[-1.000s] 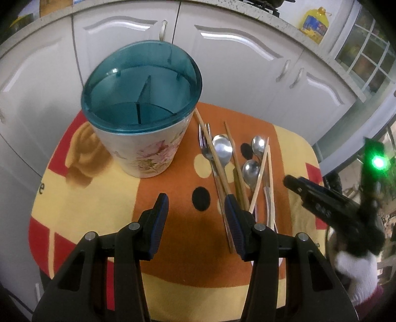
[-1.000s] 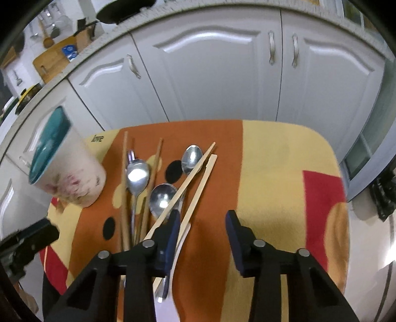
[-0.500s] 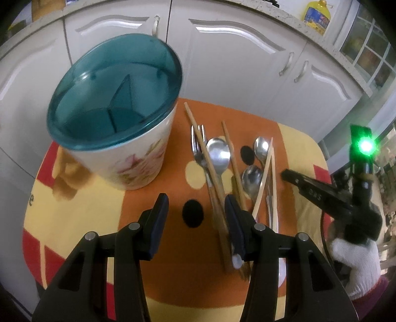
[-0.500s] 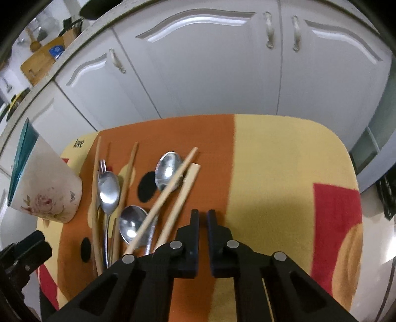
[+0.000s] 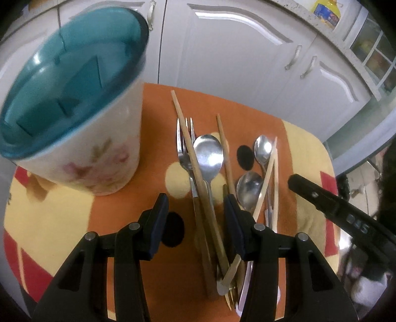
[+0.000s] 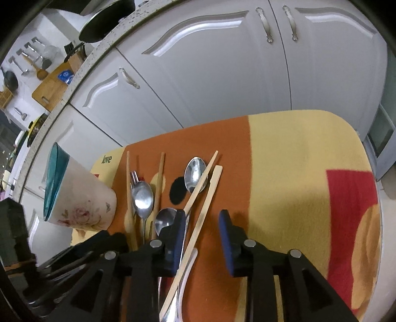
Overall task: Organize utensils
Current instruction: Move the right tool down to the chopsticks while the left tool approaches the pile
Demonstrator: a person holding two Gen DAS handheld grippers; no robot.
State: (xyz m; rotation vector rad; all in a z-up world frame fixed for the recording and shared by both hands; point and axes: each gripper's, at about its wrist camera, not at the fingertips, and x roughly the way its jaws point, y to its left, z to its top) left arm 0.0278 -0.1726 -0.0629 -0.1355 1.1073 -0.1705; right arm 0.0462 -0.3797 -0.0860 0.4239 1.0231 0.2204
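A floral utensil holder with a teal divided insert (image 5: 74, 111) stands at the table's left; it also shows in the right wrist view (image 6: 76, 200). Spoons (image 5: 209, 154), a fork (image 5: 184, 148) and wooden chopsticks (image 5: 195, 158) lie side by side on the orange cloth. My left gripper (image 5: 195, 223) is open, its jaws either side of the fork and chopstick handles. My right gripper (image 6: 201, 237) is open over a pale chopstick (image 6: 208, 195), with a small spoon (image 6: 195, 177) ahead of it. The right gripper also shows in the left wrist view (image 5: 329, 205).
The small table is covered by an orange, yellow and red cloth (image 6: 297, 173). White kitchen cabinets (image 6: 222, 74) stand close behind it. A yellow oil bottle (image 5: 326, 12) sits on the counter above.
My left gripper has moved right and forward, so its jaws now straddle the utensil handles. My right gripper shut half a second ago and is now open again, lower over the pale chopsticks.
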